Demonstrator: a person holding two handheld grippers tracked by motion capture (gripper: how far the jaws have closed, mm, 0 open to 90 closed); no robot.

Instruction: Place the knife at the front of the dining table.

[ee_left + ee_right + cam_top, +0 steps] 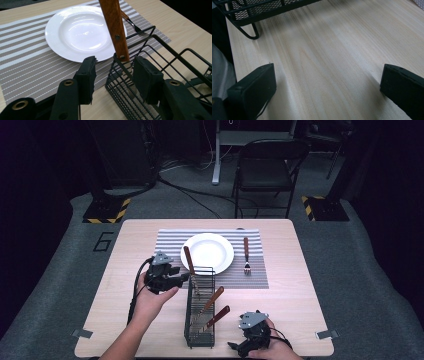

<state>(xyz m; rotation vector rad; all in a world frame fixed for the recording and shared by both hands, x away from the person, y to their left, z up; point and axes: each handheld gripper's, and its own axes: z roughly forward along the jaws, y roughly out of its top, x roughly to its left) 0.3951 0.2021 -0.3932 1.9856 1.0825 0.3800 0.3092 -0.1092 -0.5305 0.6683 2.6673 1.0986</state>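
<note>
While the left claw (113, 75) gapes around the wooden handle (113, 27) at the basket's (200, 312) twelve o'clock end, close squarely, lift straight; right claw (327, 87) wide, empty.

a dark "6" (103, 241) is marked on the grey floor (75, 235) left of the table.

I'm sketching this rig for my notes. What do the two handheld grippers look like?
Both are black. The left gripper and right gripper each carry a grey three-cornered plate on top and two blocky black jaws; brass-coloured rivets show in the left gripper view. A black cable trails from the left one. The person's forearms are bare.
</note>
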